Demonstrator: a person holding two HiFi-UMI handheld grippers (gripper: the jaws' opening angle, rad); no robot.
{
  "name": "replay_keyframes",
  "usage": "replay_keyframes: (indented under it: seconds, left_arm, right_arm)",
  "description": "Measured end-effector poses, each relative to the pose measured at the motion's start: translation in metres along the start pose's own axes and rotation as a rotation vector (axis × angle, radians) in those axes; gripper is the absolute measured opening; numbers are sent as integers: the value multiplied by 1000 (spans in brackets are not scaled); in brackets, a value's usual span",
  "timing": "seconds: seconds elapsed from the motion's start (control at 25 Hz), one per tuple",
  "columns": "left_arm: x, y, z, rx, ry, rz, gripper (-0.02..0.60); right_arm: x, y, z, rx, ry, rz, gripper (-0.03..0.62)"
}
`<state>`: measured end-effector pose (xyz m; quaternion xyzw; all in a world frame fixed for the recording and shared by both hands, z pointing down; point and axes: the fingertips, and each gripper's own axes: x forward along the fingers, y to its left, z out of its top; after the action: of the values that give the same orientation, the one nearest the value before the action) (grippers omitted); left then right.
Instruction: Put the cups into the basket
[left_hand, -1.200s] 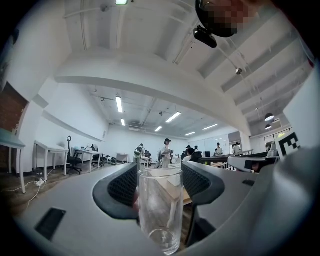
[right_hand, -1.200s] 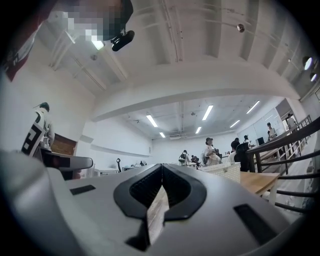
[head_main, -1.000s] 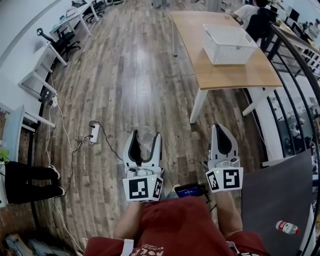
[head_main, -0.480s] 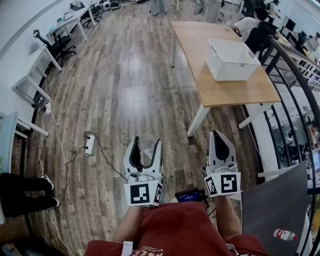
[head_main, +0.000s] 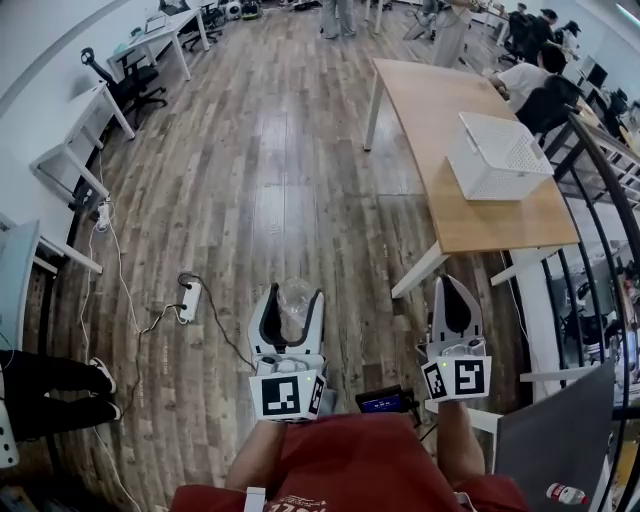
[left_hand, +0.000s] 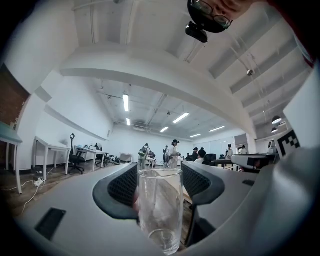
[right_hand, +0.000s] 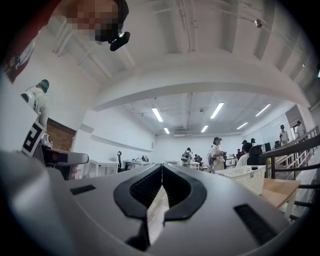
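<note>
A clear glass cup (head_main: 294, 303) stands upright between the jaws of my left gripper (head_main: 291, 296), which is shut on it; in the left gripper view the cup (left_hand: 159, 208) fills the gap between the two black pads. My right gripper (head_main: 455, 291) is shut with its tips together and nothing in it, seen likewise in the right gripper view (right_hand: 162, 172). The white basket (head_main: 497, 157) sits on the wooden table (head_main: 452, 120) ahead and to the right, well beyond both grippers. It also shows at the right (right_hand: 244, 177) of the right gripper view.
A power strip (head_main: 189, 300) with cables lies on the wood floor left of me. White desks (head_main: 75, 150) and an office chair (head_main: 118, 85) line the left wall. A metal railing (head_main: 610, 220) runs along the right. People sit past the table's far end (head_main: 530, 80).
Both grippers have travelled forward across the floor with the cup held in the left one. The table and basket have shifted rightward in the head view.
</note>
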<state>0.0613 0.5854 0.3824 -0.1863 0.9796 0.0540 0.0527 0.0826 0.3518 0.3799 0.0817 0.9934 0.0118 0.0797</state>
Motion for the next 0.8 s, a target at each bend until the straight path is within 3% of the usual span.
replay_keyframes:
  seconds: [0.24, 0.48, 0.8]
  left_arm:
    - [24, 51, 10, 4, -17, 9, 281]
    - [45, 76, 4, -3, -23, -14, 281]
    - [79, 52, -4, -21, 2, -107, 281]
  right_arm:
    - [49, 27, 1, -9, -10, 5, 11]
    - [73, 38, -3, -20, -26, -20, 11]
    - [67, 3, -3, -30, -17, -124, 11]
